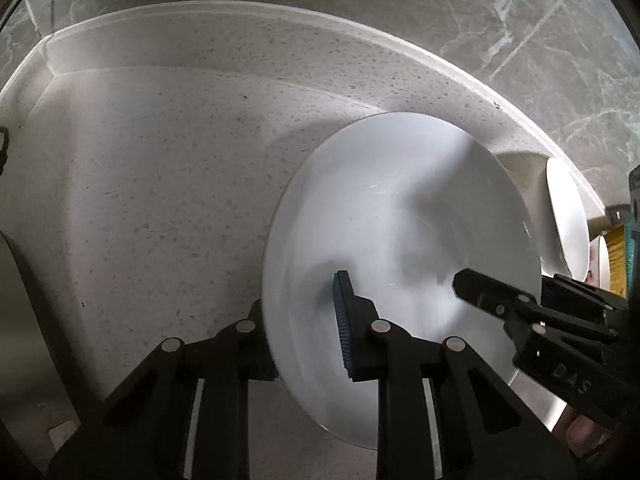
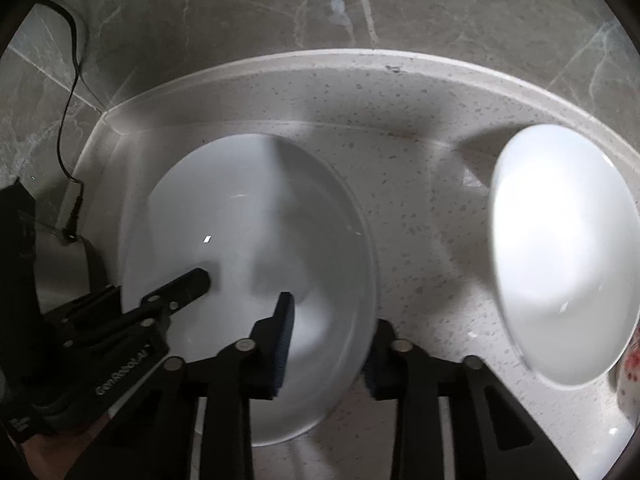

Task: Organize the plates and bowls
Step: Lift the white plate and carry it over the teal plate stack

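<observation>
A large white plate (image 1: 400, 240) lies near the back of the speckled counter; it also shows in the right wrist view (image 2: 248, 220). My left gripper (image 1: 304, 320) straddles its left rim, one finger over the plate, one outside, jaws apart. My right gripper (image 2: 328, 340) straddles its right rim the same way. Whether either pinches the rim I cannot tell. Each gripper shows in the other's view: the right (image 1: 500, 300), the left (image 2: 176, 288). A second white plate or shallow bowl (image 2: 560, 256) sits to the right, also seen edge-on (image 1: 568, 220).
The counter's raised backsplash (image 2: 360, 80) and a grey marble wall (image 2: 440, 8) stand close behind. A black cable and plug (image 2: 68, 200) hang at the left above a grey appliance (image 2: 60, 272). A yellow item (image 1: 616, 256) and a floral-patterned dish (image 2: 632, 360) sit at the far right.
</observation>
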Demonstrator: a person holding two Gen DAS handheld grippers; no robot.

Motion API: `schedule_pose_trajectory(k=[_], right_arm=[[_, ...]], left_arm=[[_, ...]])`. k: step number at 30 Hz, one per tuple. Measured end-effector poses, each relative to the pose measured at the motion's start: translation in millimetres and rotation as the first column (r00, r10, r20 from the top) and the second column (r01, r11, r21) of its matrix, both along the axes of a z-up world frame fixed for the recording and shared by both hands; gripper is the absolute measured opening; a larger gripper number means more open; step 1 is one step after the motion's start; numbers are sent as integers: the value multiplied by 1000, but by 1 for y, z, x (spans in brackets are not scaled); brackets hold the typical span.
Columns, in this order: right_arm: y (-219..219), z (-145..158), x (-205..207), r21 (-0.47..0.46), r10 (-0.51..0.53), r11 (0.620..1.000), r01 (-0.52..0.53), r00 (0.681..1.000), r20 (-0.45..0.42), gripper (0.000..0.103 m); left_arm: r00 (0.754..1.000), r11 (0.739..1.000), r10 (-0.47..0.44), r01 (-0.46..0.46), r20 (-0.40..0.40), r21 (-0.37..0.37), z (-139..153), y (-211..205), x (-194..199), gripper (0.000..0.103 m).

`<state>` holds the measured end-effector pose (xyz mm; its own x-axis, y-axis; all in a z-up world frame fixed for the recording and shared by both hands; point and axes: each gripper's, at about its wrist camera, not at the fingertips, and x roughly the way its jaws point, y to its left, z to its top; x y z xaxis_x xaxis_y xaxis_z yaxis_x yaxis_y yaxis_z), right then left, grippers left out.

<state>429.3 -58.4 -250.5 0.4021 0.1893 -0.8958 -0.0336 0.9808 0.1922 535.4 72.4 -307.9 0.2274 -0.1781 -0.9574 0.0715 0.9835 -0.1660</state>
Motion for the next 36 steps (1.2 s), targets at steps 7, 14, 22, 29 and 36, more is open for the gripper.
schedule_pose_trajectory(k=[7, 14, 22, 29, 36], right_arm=[[-8, 1, -4, -36, 3, 999, -3, 1000, 14, 12], [-5, 2, -9, -32, 14, 999, -13, 1000, 21, 12], [-4, 16, -45, -40, 54, 998, -53, 997, 46, 12], [0, 22, -97, -29, 88, 996, -86, 994, 64, 14], [3, 15, -152, -29, 116, 993, -115, 991, 60, 14]], left_arm=[[1000, 1000, 4, -4, 10, 0, 6, 4, -7, 17], [1000, 1000, -4, 4, 10, 2, 16, 4, -18, 13], [999, 1000, -15, 15, 36, -2, 37, 4, -56, 13], [998, 1000, -22, 22, 66, 2, 56, 4, -109, 13], [998, 1000, -17, 16, 64, 6, 65, -4, -166, 13]])
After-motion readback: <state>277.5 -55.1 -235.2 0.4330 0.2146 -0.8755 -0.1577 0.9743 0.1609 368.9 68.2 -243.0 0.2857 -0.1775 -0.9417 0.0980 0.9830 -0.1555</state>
